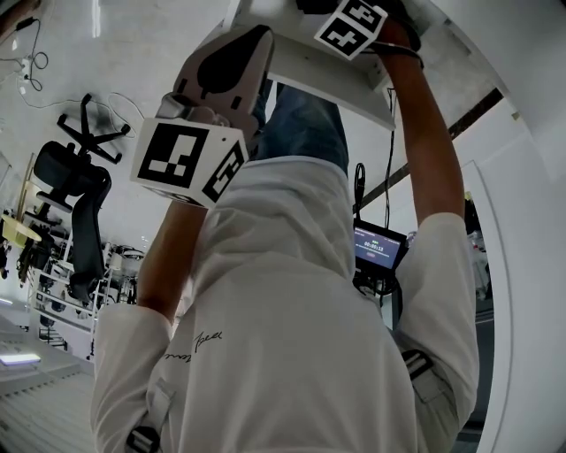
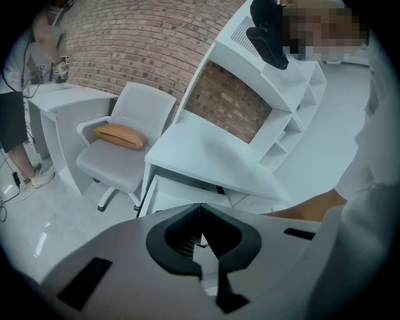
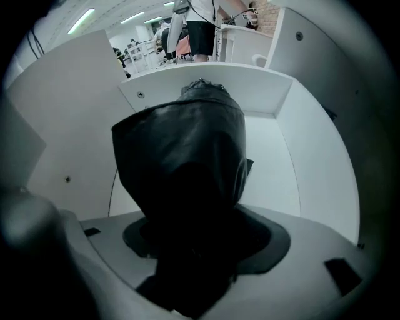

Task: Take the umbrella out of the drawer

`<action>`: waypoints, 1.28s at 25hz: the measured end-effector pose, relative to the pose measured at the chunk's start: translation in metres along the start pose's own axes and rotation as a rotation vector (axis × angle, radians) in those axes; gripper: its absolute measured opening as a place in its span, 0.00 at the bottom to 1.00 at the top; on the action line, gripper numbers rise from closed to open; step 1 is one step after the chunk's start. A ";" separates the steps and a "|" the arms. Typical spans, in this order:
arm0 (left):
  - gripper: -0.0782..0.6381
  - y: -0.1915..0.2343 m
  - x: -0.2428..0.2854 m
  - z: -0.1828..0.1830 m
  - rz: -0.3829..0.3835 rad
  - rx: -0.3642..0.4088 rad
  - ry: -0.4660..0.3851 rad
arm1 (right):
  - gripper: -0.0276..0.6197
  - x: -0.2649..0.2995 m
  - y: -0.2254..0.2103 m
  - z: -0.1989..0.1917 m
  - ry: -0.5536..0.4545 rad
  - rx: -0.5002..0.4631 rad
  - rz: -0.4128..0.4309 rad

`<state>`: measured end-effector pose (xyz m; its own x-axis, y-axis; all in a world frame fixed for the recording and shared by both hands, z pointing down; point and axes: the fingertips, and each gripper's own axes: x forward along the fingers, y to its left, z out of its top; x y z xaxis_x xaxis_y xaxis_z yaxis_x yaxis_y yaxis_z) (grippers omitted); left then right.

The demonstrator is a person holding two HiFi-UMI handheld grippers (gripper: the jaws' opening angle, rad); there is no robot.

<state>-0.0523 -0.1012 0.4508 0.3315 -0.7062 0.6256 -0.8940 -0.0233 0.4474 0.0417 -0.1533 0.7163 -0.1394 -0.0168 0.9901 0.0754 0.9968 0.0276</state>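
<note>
As seen from the head, left gripper [image 1: 228,71] and right gripper [image 1: 355,25] are raised. Left gripper view: jaws closed, empty, away from the drawer. Right gripper view: jaws clamp the black umbrella [image 3: 187,144] inside the drawer [image 3: 294,162]; lift straight, clearing its walls.

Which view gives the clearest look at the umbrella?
The right gripper view: the black umbrella fills it, clamped in the right gripper, drawer walls behind. The head view shows no umbrella; the left gripper view only a dark shape I cannot identify.
</note>
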 end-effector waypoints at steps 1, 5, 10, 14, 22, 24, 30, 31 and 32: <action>0.13 0.000 0.000 0.001 0.000 -0.001 -0.003 | 0.45 0.001 0.000 -0.001 0.003 0.004 0.013; 0.13 -0.003 0.002 0.000 -0.016 -0.012 -0.003 | 0.45 0.002 0.001 -0.001 -0.013 0.008 0.042; 0.13 -0.009 0.003 -0.001 -0.038 -0.015 -0.004 | 0.45 0.001 0.002 0.004 -0.028 0.038 0.023; 0.13 -0.019 0.005 -0.002 -0.059 -0.010 -0.001 | 0.45 0.002 0.003 0.003 -0.042 0.065 0.016; 0.13 -0.019 0.001 0.006 -0.049 -0.012 -0.020 | 0.43 0.001 0.000 0.000 -0.035 0.162 0.024; 0.13 -0.021 0.000 0.005 -0.059 -0.011 -0.018 | 0.43 0.002 0.001 0.002 -0.034 0.202 0.036; 0.13 -0.031 -0.003 0.001 -0.082 0.006 -0.011 | 0.42 0.003 0.010 0.001 -0.034 0.268 0.056; 0.13 -0.032 -0.004 0.000 -0.083 0.008 -0.010 | 0.42 0.004 0.014 -0.001 -0.033 0.282 0.066; 0.13 -0.032 -0.004 -0.001 -0.083 0.010 -0.009 | 0.42 0.004 0.016 -0.002 -0.033 0.294 0.072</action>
<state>-0.0248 -0.0969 0.4341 0.4017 -0.7081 0.5808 -0.8666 -0.0887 0.4911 0.0441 -0.1374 0.7210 -0.1764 0.0529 0.9829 -0.2018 0.9754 -0.0887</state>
